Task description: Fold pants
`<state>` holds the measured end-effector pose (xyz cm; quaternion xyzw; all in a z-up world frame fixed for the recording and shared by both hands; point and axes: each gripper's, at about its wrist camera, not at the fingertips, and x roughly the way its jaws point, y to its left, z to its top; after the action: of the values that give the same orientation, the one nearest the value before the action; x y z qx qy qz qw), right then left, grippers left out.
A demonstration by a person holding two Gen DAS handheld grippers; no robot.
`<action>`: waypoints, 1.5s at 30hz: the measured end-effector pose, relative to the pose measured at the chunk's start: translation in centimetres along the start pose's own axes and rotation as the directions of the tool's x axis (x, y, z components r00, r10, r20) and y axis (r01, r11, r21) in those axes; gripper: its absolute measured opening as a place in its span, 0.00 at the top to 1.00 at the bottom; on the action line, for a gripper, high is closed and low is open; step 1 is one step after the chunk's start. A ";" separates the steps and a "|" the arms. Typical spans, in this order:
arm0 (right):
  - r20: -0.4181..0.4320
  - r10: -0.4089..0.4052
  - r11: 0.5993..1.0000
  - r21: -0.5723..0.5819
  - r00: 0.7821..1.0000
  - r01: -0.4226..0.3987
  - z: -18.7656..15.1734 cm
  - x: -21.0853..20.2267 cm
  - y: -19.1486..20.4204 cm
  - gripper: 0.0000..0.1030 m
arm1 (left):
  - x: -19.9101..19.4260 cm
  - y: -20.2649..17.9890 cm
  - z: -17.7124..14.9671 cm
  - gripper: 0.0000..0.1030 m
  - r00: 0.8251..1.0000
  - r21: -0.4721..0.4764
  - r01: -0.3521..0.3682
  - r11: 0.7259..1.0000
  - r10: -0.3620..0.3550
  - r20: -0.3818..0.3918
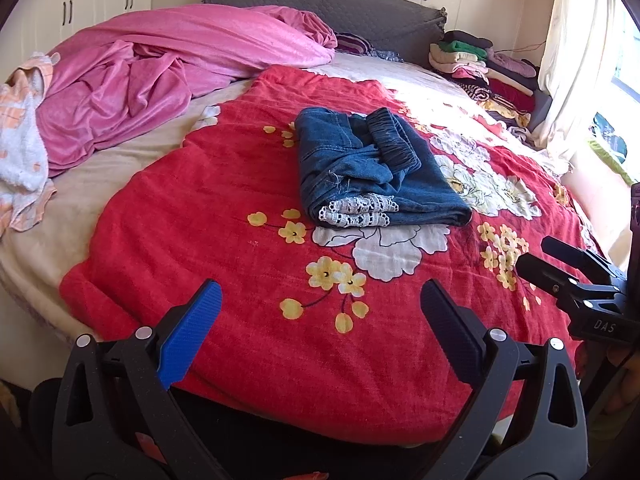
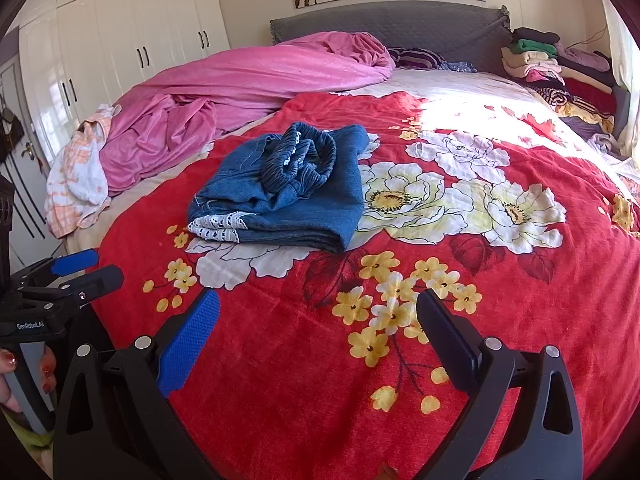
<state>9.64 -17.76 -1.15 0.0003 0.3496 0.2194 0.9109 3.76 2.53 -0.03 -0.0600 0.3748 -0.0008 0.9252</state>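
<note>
Blue denim pants [image 1: 372, 168] [image 2: 280, 196] with a white lace hem lie folded in a compact bundle on the red floral blanket [image 1: 240, 240] [image 2: 440, 360], elastic waistband on top. My left gripper [image 1: 320, 304] hangs open over the blanket's near edge, well short of the pants, nothing between its fingers. My right gripper [image 2: 318, 312] is also open and empty, nearer than the pants and to their right. The right gripper [image 1: 536, 256] shows at the left wrist view's right edge. The left gripper [image 2: 90, 266] shows at the right wrist view's left edge, held by a hand [image 2: 10, 364].
A rumpled pink blanket [image 1: 160, 68] and an orange-white towel [image 1: 20, 140] lie at the bed's far left. Folded clothes [image 1: 480, 68] are stacked by the grey headboard [image 1: 340, 8] at the right. White wardrobes [image 2: 120, 40] stand left; a curtained window [image 1: 580, 60] is at right.
</note>
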 end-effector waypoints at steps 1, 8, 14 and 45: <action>-0.001 -0.001 1.000 0.000 1.000 0.001 0.0 0.0 0.0 0.05 | 0.0 0.0 0.1 0.09 1.000 -0.001 0.001 1.000 -0.001 0.000; -0.001 -0.002 1.000 0.000 1.000 0.002 0.0 0.0 0.0 0.05 | 0.2 -0.3 -0.1 0.09 1.000 0.007 0.005 1.000 -0.005 -0.014; -0.002 0.000 1.000 0.001 1.000 0.000 0.0 0.0 0.0 0.05 | 0.3 -0.4 -0.1 0.09 1.000 0.010 0.013 1.000 -0.013 -0.022; 0.000 -0.102 0.989 0.111 0.995 0.101 0.5 0.1 -7.3 0.05 | 2.6 3.6 2.4 0.09 0.997 -0.074 0.002 0.997 -0.008 -0.074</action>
<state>12.95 -24.19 -1.96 0.0336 0.3583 0.1530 0.9204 7.11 6.24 -0.53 -0.0948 0.4084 0.0084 0.9078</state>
